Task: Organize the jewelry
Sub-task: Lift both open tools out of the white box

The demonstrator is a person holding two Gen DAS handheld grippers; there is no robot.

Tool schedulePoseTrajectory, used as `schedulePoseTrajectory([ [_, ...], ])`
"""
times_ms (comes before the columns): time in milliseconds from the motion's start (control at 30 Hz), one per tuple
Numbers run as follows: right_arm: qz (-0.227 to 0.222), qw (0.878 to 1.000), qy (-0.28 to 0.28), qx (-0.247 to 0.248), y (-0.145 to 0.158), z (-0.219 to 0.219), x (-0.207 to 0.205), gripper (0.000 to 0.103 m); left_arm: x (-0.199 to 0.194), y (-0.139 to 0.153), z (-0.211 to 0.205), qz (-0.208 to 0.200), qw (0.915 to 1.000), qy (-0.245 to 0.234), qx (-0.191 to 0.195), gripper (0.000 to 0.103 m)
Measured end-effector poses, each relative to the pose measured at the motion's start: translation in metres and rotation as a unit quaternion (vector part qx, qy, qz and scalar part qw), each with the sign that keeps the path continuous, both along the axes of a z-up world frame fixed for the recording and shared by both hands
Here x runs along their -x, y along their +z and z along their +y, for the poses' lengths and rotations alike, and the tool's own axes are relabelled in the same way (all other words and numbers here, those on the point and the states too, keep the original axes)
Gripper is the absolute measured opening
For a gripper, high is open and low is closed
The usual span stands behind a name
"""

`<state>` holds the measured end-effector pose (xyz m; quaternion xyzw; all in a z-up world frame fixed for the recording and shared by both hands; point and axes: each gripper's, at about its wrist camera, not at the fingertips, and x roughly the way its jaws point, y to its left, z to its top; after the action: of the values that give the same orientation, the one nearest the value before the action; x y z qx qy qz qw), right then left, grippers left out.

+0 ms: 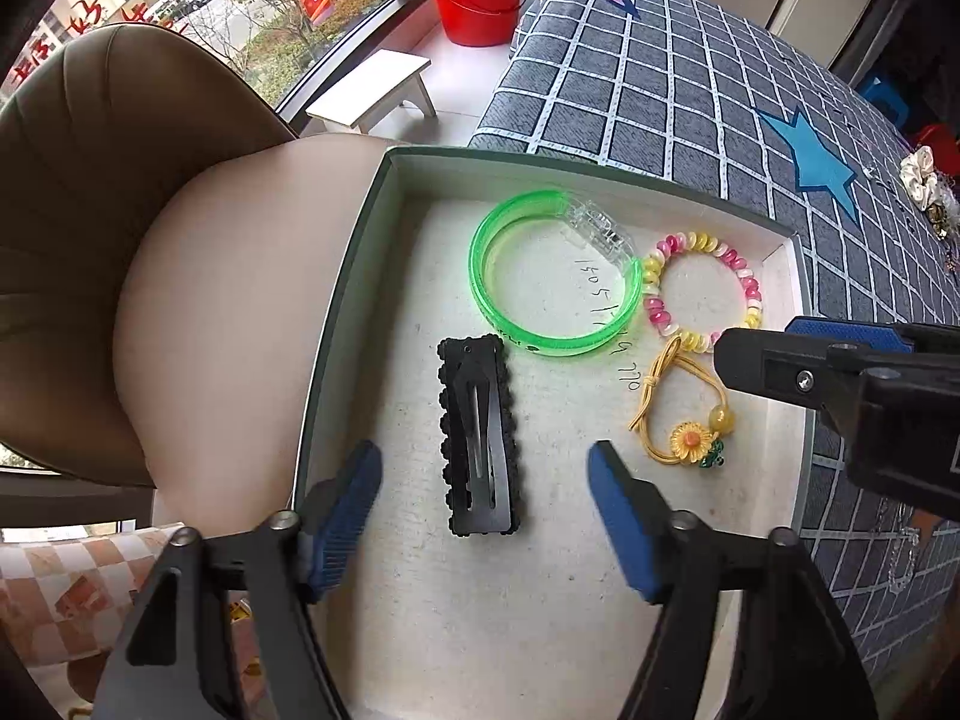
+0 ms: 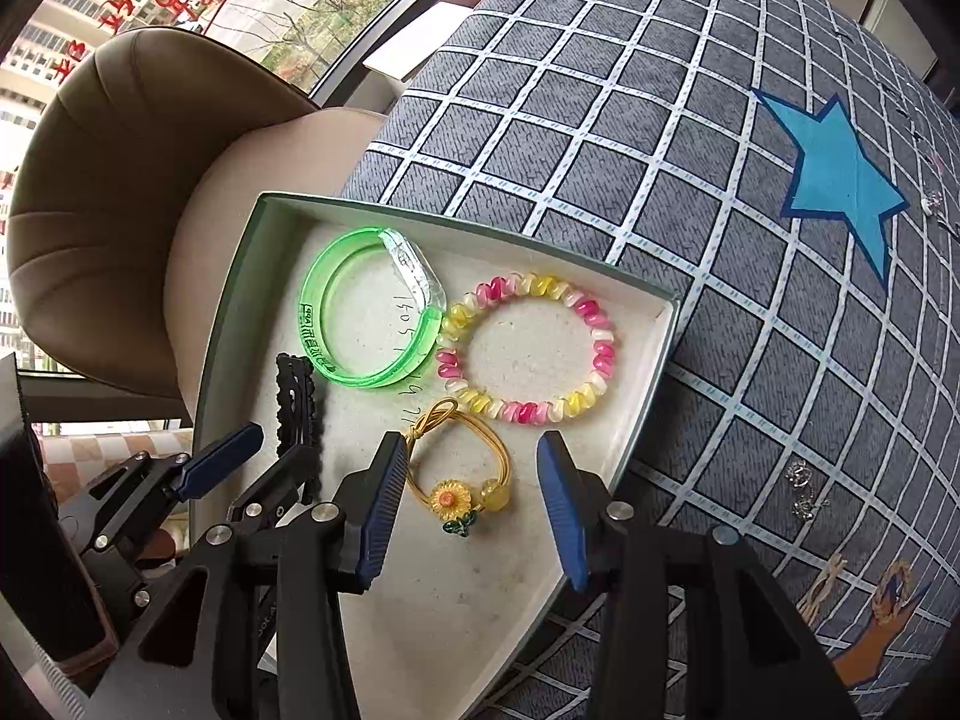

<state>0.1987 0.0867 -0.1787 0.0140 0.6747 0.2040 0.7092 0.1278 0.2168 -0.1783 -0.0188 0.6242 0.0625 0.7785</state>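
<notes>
Yellow elastic hair tie with sunflower charm (image 2: 459, 477) lies flat in shallow grey-rimmed cardboard box (image 2: 225, 324), between the spread, empty fingers of right gripper (image 2: 474, 504); likely just set down. Left gripper (image 1: 483, 516) open, straddling black scalloped snap clip (image 1: 478, 441).

Brown chair (image 1: 120, 192), red bucket (image 1: 477, 3), perhaps plastic

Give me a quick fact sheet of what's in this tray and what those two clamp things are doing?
container: shallow box tray on a checked cloth
contents: green bangle, pink-yellow bead bracelet, yellow sunflower hair tie, black hair clip
left gripper: open, fingers either side of the black hair clip
right gripper: open, fingers either side of the sunflower hair tie
held: nothing
</notes>
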Motion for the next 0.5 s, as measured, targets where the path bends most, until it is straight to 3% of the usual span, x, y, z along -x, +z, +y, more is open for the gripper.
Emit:
schedulePoseTrajectory([
  [233, -0.025, 0.999, -0.023, -0.008, 0.036, -0.029, 0.006, 0.061, 0.011, 0.024, -0.017, -0.017, 0.9996, -0.024, 0.002, 0.091],
  [267, -0.026, 0.999, -0.026, -0.007, 0.04, -0.034, 0.007, 0.062, 0.012, 0.025, -0.019, -0.015, 0.9995, -0.027, 0.001, 0.103],
  [300, -0.028, 0.999, -0.029, -0.007, 0.043, -0.039, 0.008, 0.062, 0.014, 0.028, -0.022, -0.017, 0.9995, -0.028, 0.0, 0.103],
  [400, -0.031, 0.999, -0.04, -0.007, 0.05, -0.061, 0.019, 0.079, 0.022, 0.038, -0.032, -0.016, 0.9992, -0.037, 0.004, 0.103],
  [500, -0.036, 0.998, -0.056, -0.006, 0.057, -0.077, 0.029, 0.082, 0.012, 0.035, -0.029, -0.012, 0.999, -0.044, 0.005, 0.103],
])
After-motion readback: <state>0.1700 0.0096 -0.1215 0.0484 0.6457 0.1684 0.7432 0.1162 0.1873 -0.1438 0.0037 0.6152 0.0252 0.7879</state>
